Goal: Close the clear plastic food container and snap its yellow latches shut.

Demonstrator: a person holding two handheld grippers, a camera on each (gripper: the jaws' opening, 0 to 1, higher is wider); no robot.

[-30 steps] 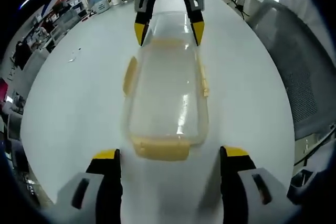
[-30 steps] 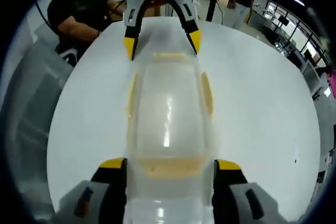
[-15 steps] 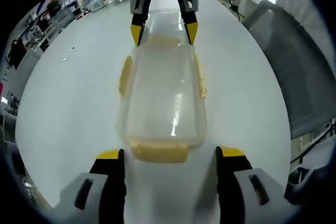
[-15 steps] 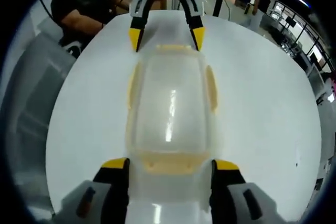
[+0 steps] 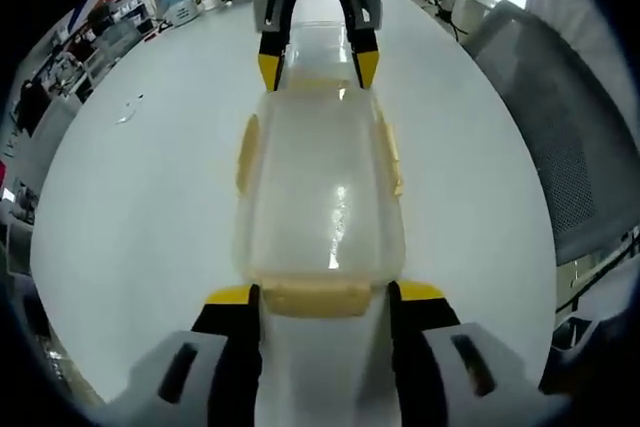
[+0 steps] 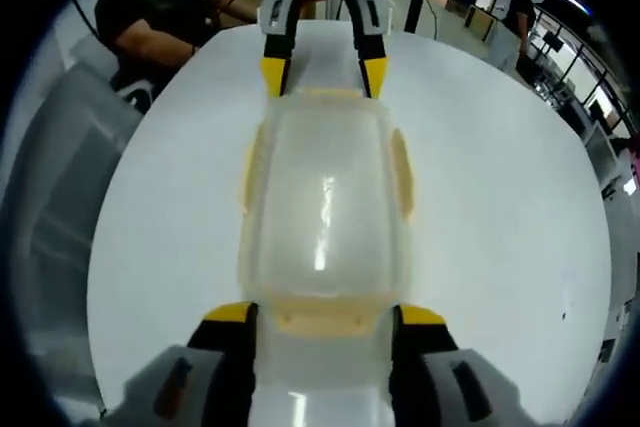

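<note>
Left gripper view: your left gripper (image 5: pixel 325 295) sits at the near end of the container (image 5: pixel 320 182), which lies lengthwise on the white table (image 5: pixel 130 207). Its jaws are spread just wide enough to bracket the near end latch (image 5: pixel 317 299), one yellow tip at each corner; whether the tips touch the plastic cannot be told. The lid is seated on the body. Side latches (image 5: pixel 247 152) run along both long edges. At the far end, the right gripper (image 5: pixel 317 65) straddles the opposite end latch the same way. To the right of the table stands a grey mesh chair (image 5: pixel 575 147).

Right gripper view: you see the mirrored arrangement. Your right gripper (image 6: pixel 322 315) brackets its near end latch (image 6: pixel 322 319) with jaws spread to the latch width, and the left gripper (image 6: pixel 322 74) straddles the far end. A seated person (image 6: pixel 150 22) is beyond the table on the left.

Holding both ends at once likely keeps the container from sliding while you press each end latch. Judged from this, the end latches are the step in hand; the side latches look unfastened.
</note>
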